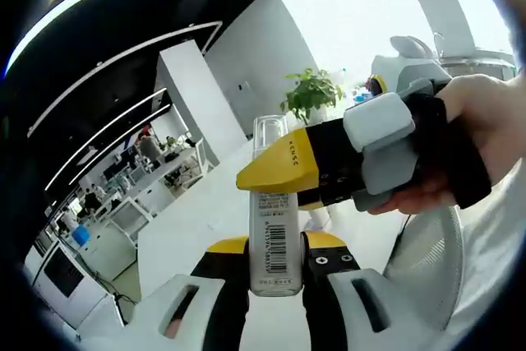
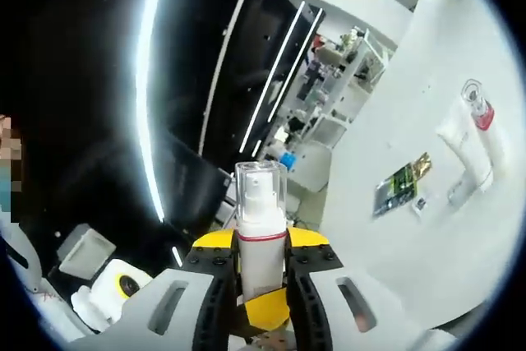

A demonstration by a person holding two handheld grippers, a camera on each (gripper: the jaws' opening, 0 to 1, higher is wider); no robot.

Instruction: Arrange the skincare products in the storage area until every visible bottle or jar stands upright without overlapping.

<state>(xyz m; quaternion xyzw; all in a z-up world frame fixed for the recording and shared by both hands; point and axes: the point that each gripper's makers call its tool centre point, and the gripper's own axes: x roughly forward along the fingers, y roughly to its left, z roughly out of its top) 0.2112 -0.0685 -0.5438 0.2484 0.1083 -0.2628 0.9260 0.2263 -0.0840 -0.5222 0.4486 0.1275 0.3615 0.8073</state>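
- In the left gripper view, the left gripper (image 1: pixel 275 262) has its two yellow-tipped jaws pressed against the lower part of a white spray bottle (image 1: pixel 274 232), one jaw on each side; the bottle stands up between them with its barcode label facing the camera.
- The bottle's clear cap (image 1: pixel 269 131) rises well above the jaw tips, in front of a white wall.
- The right gripper (image 1: pixel 289 172) comes in from the right of this view, held by a person's hand (image 1: pixel 485 133). Its yellow jaw tip lies across the bottle's upper body, just below the cap and touching it.
- In the right gripper view, the same bottle stands between the right gripper's (image 2: pixel 262 259) own jaws. Both jaws are closed on its white body just below a thin red ring, and the pump head under the clear cap (image 2: pixel 260 189) stands above them.
- So both grippers clamp the one bottle, which is held up in the air, away from any surface.
- At the right of the right gripper view lies a white worktop (image 2: pixel 411 104). Near its right edge lies a white tube with a red band (image 2: pixel 485 133), and a little inward from that a small green and gold packet (image 2: pixel 401 182) lies flat.
- A potted green plant (image 1: pixel 311 94) stands in the background of the left gripper view.
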